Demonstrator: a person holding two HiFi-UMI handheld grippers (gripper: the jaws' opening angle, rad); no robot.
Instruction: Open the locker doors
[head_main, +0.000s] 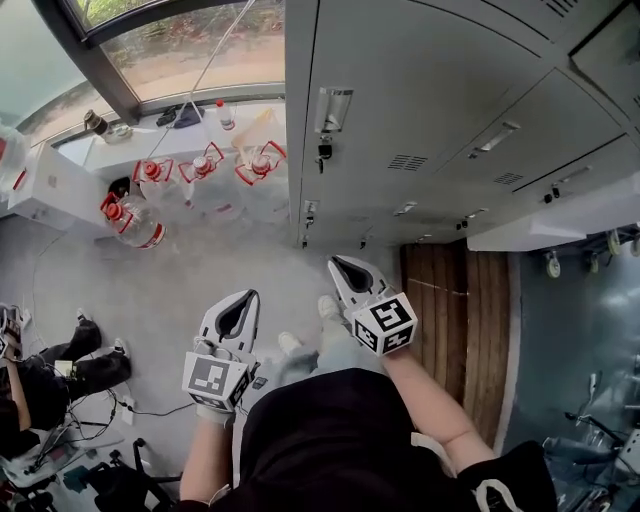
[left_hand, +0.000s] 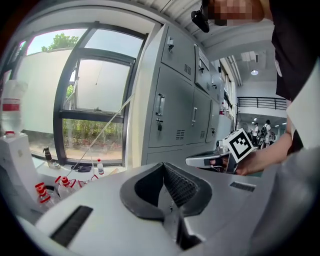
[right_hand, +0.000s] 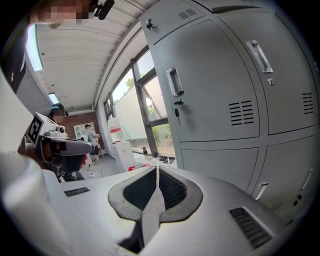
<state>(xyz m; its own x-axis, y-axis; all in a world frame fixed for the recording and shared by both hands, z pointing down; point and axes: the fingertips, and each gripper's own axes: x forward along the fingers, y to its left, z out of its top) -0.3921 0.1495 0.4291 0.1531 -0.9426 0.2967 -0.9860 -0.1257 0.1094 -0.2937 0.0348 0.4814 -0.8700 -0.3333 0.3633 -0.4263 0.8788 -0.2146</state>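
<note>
The grey locker doors stand closed ahead of the right gripper, apart from it, and their bar handles run upright. Its jaws are pressed together and empty, as are the left gripper's. Water jugs sit on the floor ahead and left of the left gripper.

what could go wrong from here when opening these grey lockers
1. The left gripper and right gripper both have their fingers shut and empty. If they reach the slim silver handle like that, they would likely glance off it.
2. A dark key hangs just below that handle and could snag.
3. The clear water jugs with red caps stand close beside the end grey metal locker door, so a wide swing might hit them.
</note>
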